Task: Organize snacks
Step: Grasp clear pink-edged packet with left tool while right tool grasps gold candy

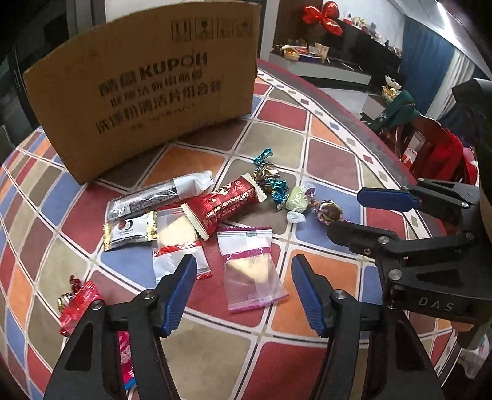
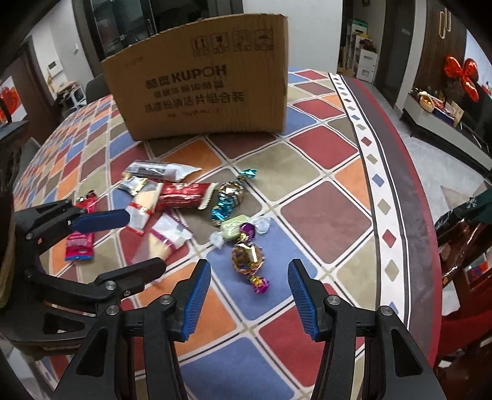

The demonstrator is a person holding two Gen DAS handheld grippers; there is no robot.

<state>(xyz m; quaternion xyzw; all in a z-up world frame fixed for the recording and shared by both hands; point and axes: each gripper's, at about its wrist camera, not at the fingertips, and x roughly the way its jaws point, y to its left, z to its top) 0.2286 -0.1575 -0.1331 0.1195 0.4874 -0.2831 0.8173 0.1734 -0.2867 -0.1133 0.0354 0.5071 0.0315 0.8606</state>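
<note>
Both claws gape empty: left claw above a clear packet (counter-top), right claw before a gold candy.

A round worktop covered in a cloth of red, blue, orange and tan squares. Beyond it, a grey floor, a low dark cabinet bearing a shiny red foil bow, blue curtains, and a wooden chair.
</note>
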